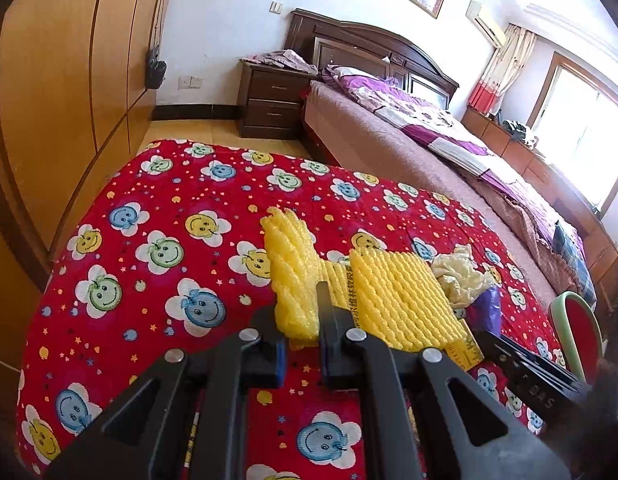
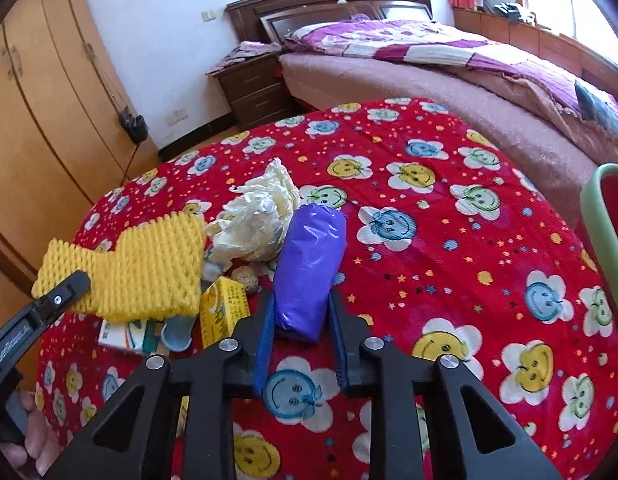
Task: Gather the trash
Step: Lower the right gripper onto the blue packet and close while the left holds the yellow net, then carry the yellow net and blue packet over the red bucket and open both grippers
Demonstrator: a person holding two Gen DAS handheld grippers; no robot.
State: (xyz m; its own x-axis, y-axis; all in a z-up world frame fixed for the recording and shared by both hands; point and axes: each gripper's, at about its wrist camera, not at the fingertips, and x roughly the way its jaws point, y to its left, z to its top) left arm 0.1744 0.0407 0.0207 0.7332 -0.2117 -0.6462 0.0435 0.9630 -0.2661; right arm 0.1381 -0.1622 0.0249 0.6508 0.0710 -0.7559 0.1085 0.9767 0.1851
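Note:
A pile of trash lies on the table's red smiley-flower cloth (image 2: 449, 248). My left gripper (image 1: 299, 312) is shut on a yellow foam net (image 1: 393, 296), pinching its near edge; the right wrist view shows that net (image 2: 149, 268) at the left. My right gripper (image 2: 301, 300) is shut on a purple plastic roll (image 2: 309, 256), whose near end sits between the blue pads (image 2: 265, 332). A crumpled cream plastic bag (image 2: 261, 216) rests behind the roll and against the net. Under the net lie a yellow carton (image 2: 223, 308), a white box (image 2: 123, 332) and a small blue cap (image 2: 177, 332).
A green-rimmed red chair (image 2: 607, 224) stands at the table's right edge. Beyond the table are a bed (image 2: 449, 64) with purple bedding, a dark nightstand (image 2: 253, 88) and a wooden wardrobe (image 2: 41, 120) on the left. A hand (image 2: 33, 440) holds the left gripper.

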